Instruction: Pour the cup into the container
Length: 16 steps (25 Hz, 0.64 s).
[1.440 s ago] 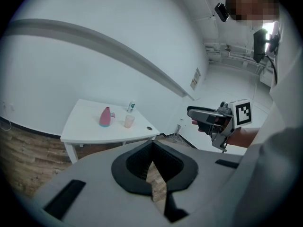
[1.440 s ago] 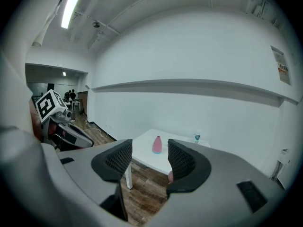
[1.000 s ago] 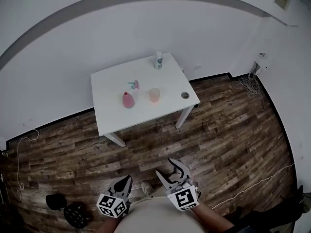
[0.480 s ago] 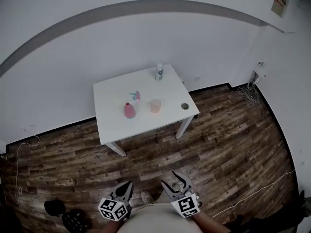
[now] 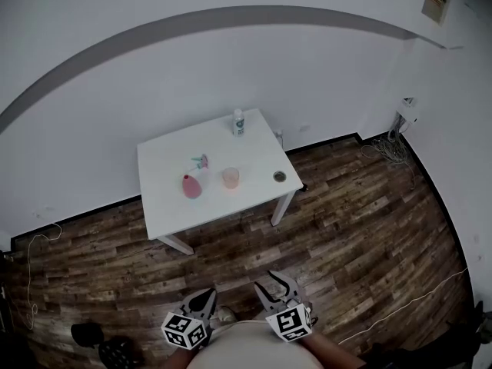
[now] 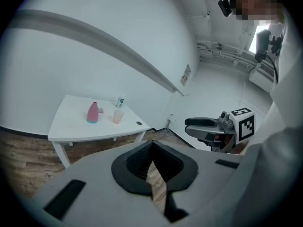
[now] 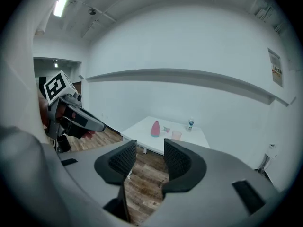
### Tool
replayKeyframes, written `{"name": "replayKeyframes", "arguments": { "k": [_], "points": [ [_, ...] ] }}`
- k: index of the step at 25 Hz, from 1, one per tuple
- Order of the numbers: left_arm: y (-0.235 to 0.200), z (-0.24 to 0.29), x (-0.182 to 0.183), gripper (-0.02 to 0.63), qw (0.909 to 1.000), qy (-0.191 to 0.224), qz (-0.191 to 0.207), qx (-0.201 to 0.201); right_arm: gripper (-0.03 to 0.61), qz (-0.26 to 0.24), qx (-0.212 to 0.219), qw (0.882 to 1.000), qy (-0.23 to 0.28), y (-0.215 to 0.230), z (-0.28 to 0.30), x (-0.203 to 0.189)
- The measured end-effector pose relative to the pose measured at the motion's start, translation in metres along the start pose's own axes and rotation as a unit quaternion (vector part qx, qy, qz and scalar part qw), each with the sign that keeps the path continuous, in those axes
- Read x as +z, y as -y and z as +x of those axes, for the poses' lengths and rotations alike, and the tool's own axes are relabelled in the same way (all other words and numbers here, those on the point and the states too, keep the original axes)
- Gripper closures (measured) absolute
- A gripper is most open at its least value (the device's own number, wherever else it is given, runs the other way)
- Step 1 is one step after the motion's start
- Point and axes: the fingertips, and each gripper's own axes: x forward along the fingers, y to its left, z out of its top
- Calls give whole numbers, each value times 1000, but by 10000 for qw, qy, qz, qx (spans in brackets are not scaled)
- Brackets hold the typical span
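The left gripper (image 5: 206, 294) is clenched on nothing, its jaws meeting at the tips. The right gripper (image 5: 274, 284) is released; its jaws have just been closing, with only floor between them. Both are held low by the person's body, side by side, angled slightly down toward the far table (image 5: 173, 214). There the cup (image 5: 231, 177) stands just right of the pink container (image 5: 191, 185).

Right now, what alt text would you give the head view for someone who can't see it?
A white table stands on a wood floor, bearing a pink bottle, a cup and a small white bottle. Low in frame, the left gripper is shut; the right gripper, empty, has just been closing its jaws.
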Motion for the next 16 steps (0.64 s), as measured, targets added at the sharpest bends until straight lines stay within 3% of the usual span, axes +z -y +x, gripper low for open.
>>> {"name": "replayKeyframes", "arguments": {
  "k": [7,16],
  "points": [
    [26,31,0,604,9999,-166,10,27,399,-124,73,9997,205,40,-3,13],
    [39,50,9,604,9996,-108,-91,242,400,-135,266,9991,290,58,-9,11]
  ]
}}
